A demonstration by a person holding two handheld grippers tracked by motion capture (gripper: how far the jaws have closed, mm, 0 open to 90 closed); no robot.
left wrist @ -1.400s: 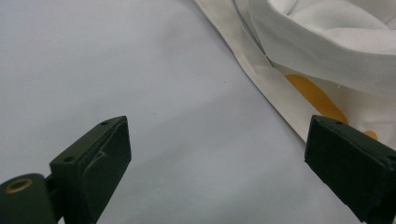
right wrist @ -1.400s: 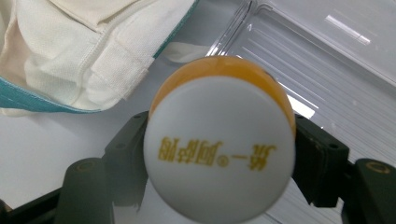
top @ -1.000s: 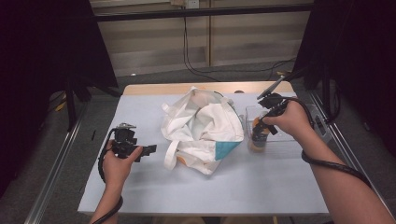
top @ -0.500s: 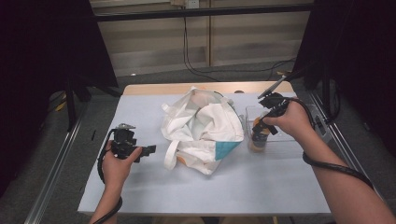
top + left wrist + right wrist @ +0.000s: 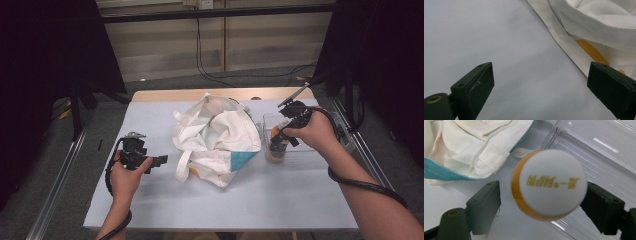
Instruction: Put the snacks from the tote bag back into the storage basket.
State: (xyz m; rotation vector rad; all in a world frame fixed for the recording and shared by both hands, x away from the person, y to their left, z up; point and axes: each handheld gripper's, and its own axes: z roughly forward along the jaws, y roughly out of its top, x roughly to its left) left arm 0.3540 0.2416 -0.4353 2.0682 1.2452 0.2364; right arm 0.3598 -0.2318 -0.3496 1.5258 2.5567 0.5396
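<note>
right gripper (image 5: 541, 202) jaws just opening, bottle (image 5: 549, 184) loose between; left gripper (image 5: 541, 87) wide, empty, over pale table (image 5: 300, 200)

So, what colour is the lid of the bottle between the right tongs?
White, with gold lettering; the lid shows best in the right gripper view.

Dim high view, dark surroundings; close-ups bright, cap blurred, tray glare.

The left hand (image 5: 125, 172) rests low and holds the left gripper (image 5: 159, 160) level, jaws wide apart. The right hand (image 5: 310, 131) is raised, with the right gripper (image 5: 278, 140) pointing down; its jaws have just been opening, apparently pressing nothing.
</note>
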